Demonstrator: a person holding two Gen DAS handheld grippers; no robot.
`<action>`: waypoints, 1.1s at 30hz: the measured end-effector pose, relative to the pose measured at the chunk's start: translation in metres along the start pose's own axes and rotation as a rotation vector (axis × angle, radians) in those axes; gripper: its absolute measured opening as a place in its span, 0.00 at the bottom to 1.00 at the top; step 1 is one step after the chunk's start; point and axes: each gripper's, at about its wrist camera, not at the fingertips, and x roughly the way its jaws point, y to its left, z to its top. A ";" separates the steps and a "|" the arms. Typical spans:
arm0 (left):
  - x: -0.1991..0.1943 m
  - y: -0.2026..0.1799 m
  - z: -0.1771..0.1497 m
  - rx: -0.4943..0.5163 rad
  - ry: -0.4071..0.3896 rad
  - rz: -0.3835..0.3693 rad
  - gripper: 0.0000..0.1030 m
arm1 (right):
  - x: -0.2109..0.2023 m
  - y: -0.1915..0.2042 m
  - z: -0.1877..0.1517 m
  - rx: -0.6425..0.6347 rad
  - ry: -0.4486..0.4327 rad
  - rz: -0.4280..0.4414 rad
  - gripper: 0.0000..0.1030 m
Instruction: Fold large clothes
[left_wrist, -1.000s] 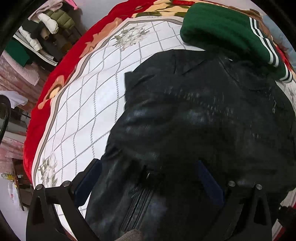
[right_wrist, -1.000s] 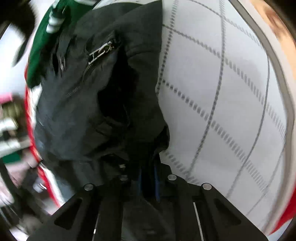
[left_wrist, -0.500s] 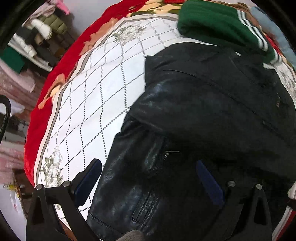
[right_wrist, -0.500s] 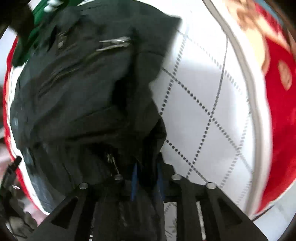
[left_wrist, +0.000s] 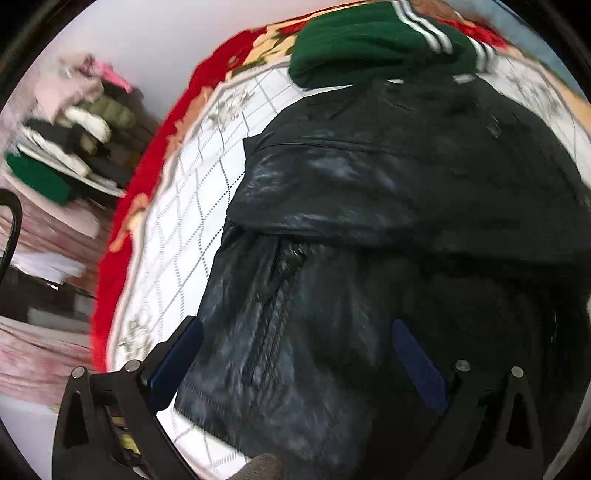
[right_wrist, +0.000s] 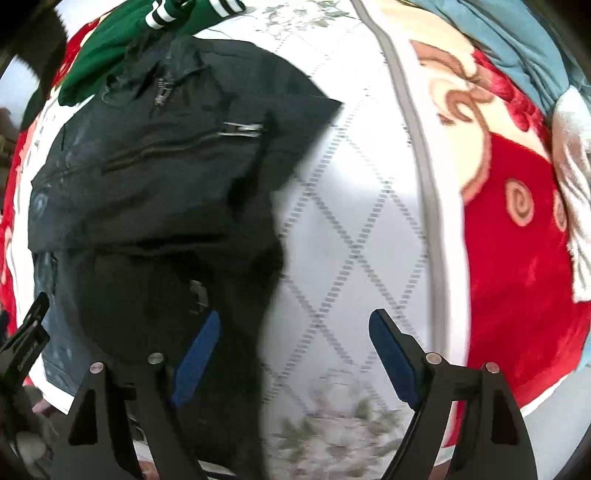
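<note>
On the bed, spread over a white quilted blanket (right_wrist: 354, 206) with a dotted diamond pattern and a red flowered border, lies a black leather jacket (left_wrist: 388, 206), partly folded so that its upper part lies over its lower part. Its zip (right_wrist: 177, 146) shows in the right wrist view. A folded green garment with white stripes (left_wrist: 365, 40) sits just beyond the jacket's collar end, touching it. Above the jacket's lower part hangs the left gripper (left_wrist: 295, 354), its blue pads wide apart and pressing on nothing. Pointing down at the jacket's edge and the bare blanket beside it, the right gripper (right_wrist: 291, 350) is opening its jaws, with nothing pinched between them. Beyond the bed, piled clothes (left_wrist: 74, 136) are blurred.
</note>
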 end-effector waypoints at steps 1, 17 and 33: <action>-0.011 -0.013 -0.008 0.013 -0.002 0.034 1.00 | -0.003 -0.008 -0.002 -0.011 -0.002 -0.007 0.82; -0.076 -0.233 -0.117 0.247 0.108 0.224 1.00 | 0.010 -0.200 -0.035 0.028 0.066 -0.096 0.82; -0.020 -0.166 -0.070 0.054 0.112 0.169 0.14 | 0.043 -0.196 0.006 0.055 -0.003 0.283 0.82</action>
